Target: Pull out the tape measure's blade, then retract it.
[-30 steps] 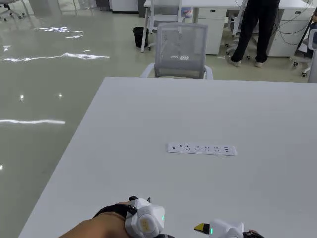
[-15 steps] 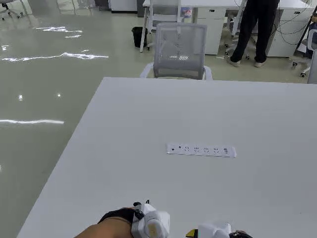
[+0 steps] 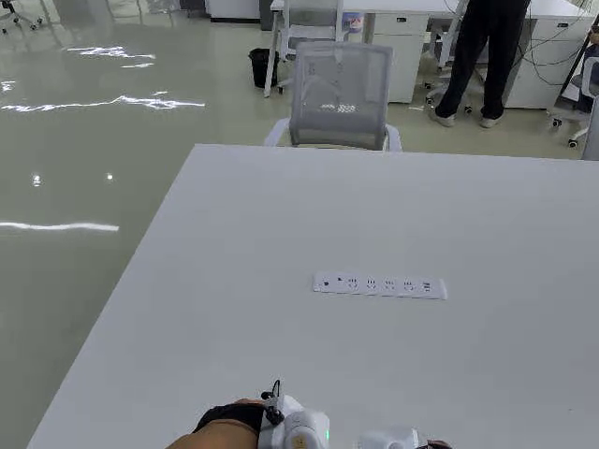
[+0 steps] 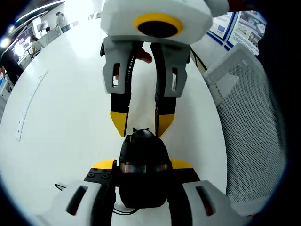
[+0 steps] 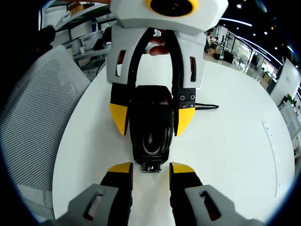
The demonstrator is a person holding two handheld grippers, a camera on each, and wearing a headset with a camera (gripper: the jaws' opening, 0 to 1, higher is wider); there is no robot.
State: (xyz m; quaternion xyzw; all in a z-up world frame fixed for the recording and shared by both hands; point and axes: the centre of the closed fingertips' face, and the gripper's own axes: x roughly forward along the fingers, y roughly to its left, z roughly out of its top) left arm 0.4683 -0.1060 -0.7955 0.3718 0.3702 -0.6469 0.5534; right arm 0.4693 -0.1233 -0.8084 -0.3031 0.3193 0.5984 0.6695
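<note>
The black, rounded plastic tape measure sits at the centre of the right gripper view. It is clamped on both flanks by the yellow-tipped jaws of the left gripper, which comes down from the top of that frame. In the left gripper view the same case lies low in the middle, between that gripper's own pads, just above the white tabletop.

The right gripper faces it head-on from the top of the left gripper view. In its own view its two yellow tips rise at the bottom centre. They are a little apart, one on each side of the small dark blade tab at the case mouth. They do not look pinched onto it, and I see no blade drawn out, so I judge the pull has not begun.

To do it well:
- Close the right jaws squarely on the tab, not on the case lip, so they don't slip off.
- Keep the left grip firm and the case level, then draw the right gripper straight back along the blade's line; a sideways pull is likely to kink the blade.
- For the return, feed the tab back slowly, because a released blade will snap in.

A thin black cord trails at the right of centre in the right gripper view and should stay clear of the jaws. In the head view, a white power strip lies mid-table, well apart from the work.
</note>
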